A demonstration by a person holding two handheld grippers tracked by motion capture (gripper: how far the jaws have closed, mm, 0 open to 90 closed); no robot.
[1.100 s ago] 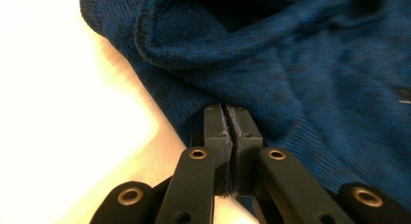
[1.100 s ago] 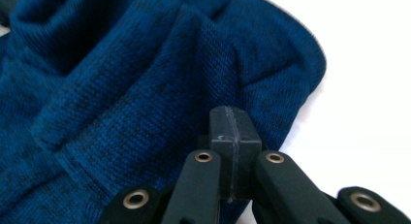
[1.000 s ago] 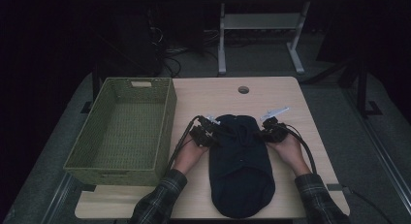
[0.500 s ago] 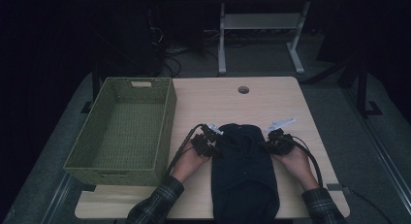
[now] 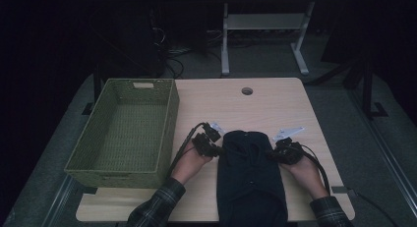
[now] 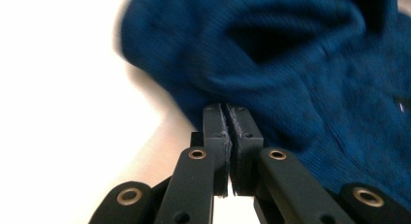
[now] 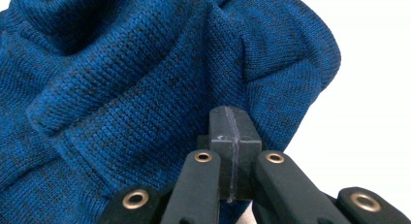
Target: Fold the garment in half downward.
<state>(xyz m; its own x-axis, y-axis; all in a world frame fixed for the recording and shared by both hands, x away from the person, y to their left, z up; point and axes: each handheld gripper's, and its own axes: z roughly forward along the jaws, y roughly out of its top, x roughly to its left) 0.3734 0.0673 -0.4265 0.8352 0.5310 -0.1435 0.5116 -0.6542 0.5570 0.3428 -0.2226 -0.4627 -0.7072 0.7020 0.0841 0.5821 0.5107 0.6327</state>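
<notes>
A dark blue knit sweater (image 5: 251,178) lies folded lengthwise on the wooden table (image 5: 275,109), its lower end running off the front edge. My left gripper (image 5: 219,150) rests at the sweater's upper left edge, my right gripper (image 5: 272,155) at its upper right edge. In the left gripper view the left gripper (image 6: 226,110) is shut, with only a hairline slit between the pads and no cloth in it; the sweater (image 6: 300,64) bunches just beyond the tips. The right gripper (image 7: 231,112) is shut with pads flush, the knit (image 7: 121,88) lying behind them.
A green woven basket (image 5: 169,121) stands empty at the table's left, close to my left hand. A round cable hole (image 5: 247,91) sits near the far edge. Beyond the table stands a white metal frame (image 5: 226,45).
Both hands have drawn back toward the front edge, and the sweater has slid with them, its top edge now nearer and its lower end over the edge.
</notes>
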